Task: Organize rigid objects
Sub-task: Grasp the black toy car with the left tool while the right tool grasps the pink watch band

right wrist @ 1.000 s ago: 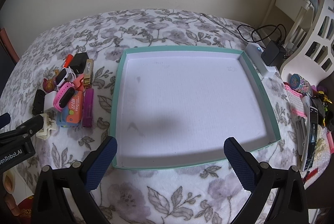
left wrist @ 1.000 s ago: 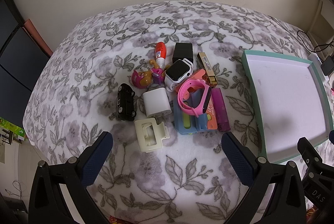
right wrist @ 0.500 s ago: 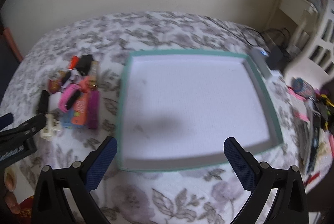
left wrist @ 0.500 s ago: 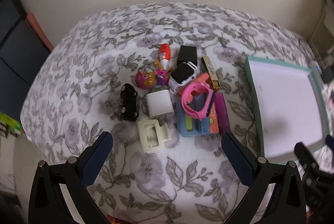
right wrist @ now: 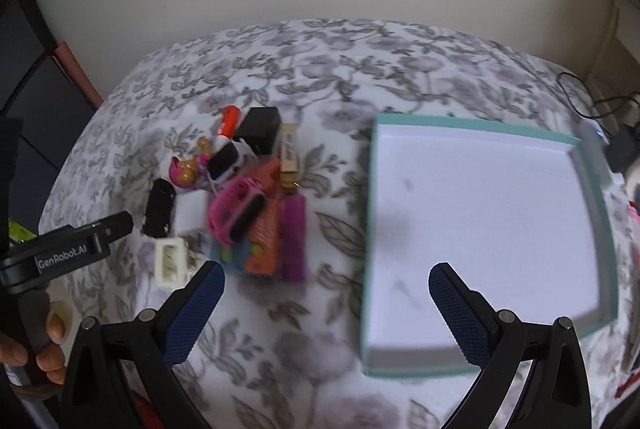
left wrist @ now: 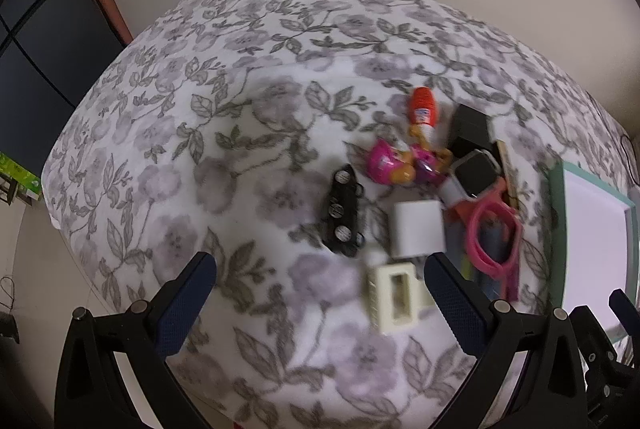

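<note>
The objects to be organized lie in one tight cluster on the floral bedspread [right wrist: 280,309]. The teal-rimmed tray [right wrist: 608,253] sits just beside the cluster at its 3 o'clock and holds nothing.

Cluster contents, right wrist view: a cream hair claw [right wrist: 171,263] at the near edge; a white charger block [right wrist: 189,213] and a black toy car [right wrist: 159,207] just behind it; a pink band watch [right wrist: 236,215] lying over an orange and blue toy [right wrist: 264,241]; a purple stick [right wrist: 293,237] on the tray side. At the far edge are a black box [right wrist: 260,127], a white-cased watch [right wrist: 226,163], an orange-capped tube [right wrist: 230,117], a pink figure [right wrist: 182,171] and a gold bar [right wrist: 289,157].

Step in hand, as judged: the approach to a first pick. Nothing is gripped. The left gripper [left wrist: 320,293] has its jaws wide apart, with the hair claw [left wrist: 394,297] nearest, toward its right finger. The right gripper [right wrist: 326,293] is likewise spread and empty, over bedspread between cluster and tray.

Next move, as judged: centre the left gripper on the hair claw, descend and close, then carry to the tray at 3 o'clock.

Obstructions: the items touch or overlap, so neighbours may shift; the charger block [left wrist: 418,229] sits directly behind the claw. A cable and adapter [right wrist: 624,145] lie beyond the tray's far corner, clear of the route. Both views are motion-blurred.
</note>
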`<control>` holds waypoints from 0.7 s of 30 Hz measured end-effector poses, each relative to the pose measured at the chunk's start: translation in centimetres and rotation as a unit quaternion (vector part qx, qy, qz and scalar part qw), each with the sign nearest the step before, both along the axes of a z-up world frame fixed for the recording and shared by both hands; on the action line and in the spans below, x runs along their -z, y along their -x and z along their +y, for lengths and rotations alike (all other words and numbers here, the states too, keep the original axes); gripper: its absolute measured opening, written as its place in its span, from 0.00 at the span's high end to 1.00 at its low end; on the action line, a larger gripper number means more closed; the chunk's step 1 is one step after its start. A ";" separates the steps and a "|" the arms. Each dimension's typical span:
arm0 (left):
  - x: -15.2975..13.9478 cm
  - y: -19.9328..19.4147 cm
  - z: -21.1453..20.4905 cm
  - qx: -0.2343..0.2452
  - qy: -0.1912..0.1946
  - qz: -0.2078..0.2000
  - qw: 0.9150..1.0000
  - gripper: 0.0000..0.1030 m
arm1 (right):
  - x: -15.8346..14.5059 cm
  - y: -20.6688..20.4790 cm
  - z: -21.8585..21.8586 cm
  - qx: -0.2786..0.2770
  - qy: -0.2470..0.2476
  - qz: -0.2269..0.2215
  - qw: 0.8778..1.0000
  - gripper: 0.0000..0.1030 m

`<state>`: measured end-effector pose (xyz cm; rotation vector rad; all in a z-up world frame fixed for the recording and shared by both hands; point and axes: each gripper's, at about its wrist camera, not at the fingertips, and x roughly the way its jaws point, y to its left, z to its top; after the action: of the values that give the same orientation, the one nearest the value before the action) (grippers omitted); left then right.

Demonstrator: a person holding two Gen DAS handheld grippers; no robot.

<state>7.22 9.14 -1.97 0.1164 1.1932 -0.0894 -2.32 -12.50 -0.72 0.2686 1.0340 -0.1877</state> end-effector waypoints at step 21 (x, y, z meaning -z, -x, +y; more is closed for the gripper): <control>5.8 -5.1 -0.9 0.019 0.010 0.049 0.999 0.20 | 4.7 -6.7 4.3 -0.063 0.009 0.042 0.997 0.19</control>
<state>12.35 8.27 -7.78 0.1185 1.2887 -0.1428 4.34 -8.19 -5.42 0.1791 1.1282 -0.0943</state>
